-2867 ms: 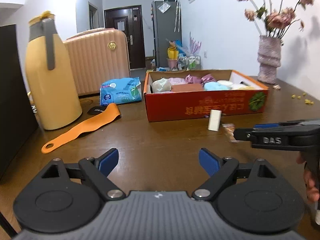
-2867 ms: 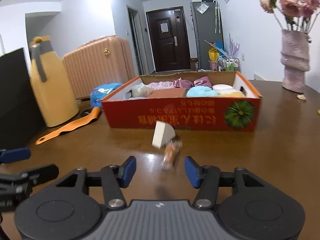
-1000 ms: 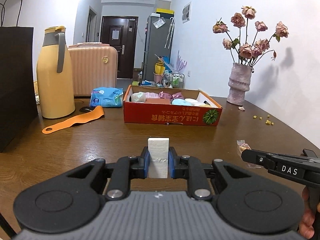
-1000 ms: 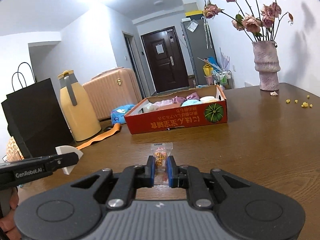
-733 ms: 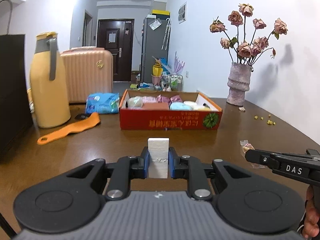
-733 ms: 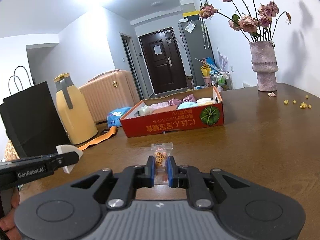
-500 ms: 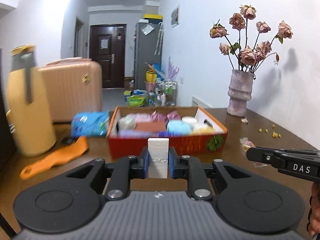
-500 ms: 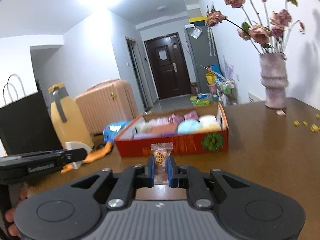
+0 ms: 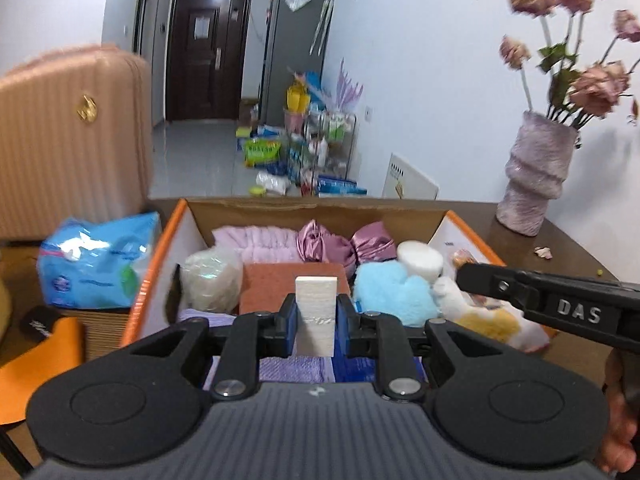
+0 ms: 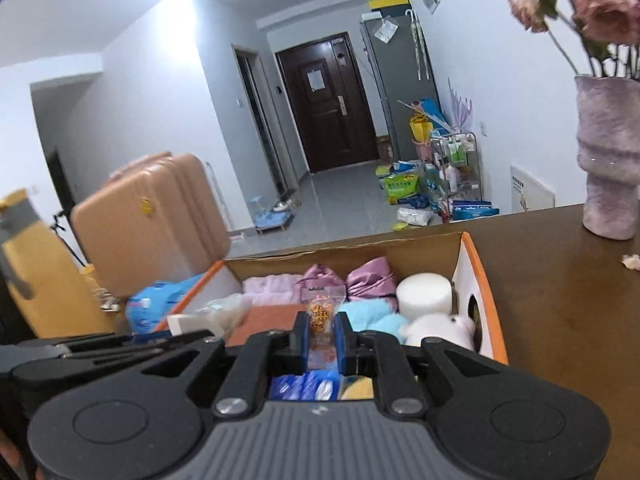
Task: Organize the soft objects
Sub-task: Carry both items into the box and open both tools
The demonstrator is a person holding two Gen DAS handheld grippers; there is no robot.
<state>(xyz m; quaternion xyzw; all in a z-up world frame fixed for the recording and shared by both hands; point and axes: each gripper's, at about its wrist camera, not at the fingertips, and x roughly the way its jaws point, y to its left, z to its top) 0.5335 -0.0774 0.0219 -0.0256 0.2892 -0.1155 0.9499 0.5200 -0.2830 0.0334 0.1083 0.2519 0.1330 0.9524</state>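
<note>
My left gripper [image 9: 316, 322] is shut on a white sponge wedge [image 9: 316, 312] and holds it above the open cardboard box [image 9: 312, 206]. My right gripper [image 10: 322, 340] is shut on a small clear packet of orange bits [image 10: 321, 320], also above the box [image 10: 478, 276]. The box holds soft things: a pink cloth [image 9: 256, 246], purple satin scrunchies [image 9: 340, 244], a blue plush [image 9: 392, 292], a white round sponge [image 10: 424, 294], a brown pad [image 9: 272, 284] and a white plush toy [image 10: 436, 330]. The right gripper shows from the side in the left wrist view [image 9: 464, 276].
A blue tissue pack [image 9: 96, 264] lies left of the box. An orange strap [image 9: 36, 368] and a yellow jug [image 10: 28, 264] are further left. A pink vase of dried roses [image 9: 536, 172] stands on the brown table [image 10: 568, 320] at the right. A peach suitcase [image 10: 148, 220] stands behind.
Both grippers have moved forward with their loads and now hang over the box, which fills the lower view. Earlier both were open above the objects on the table.
</note>
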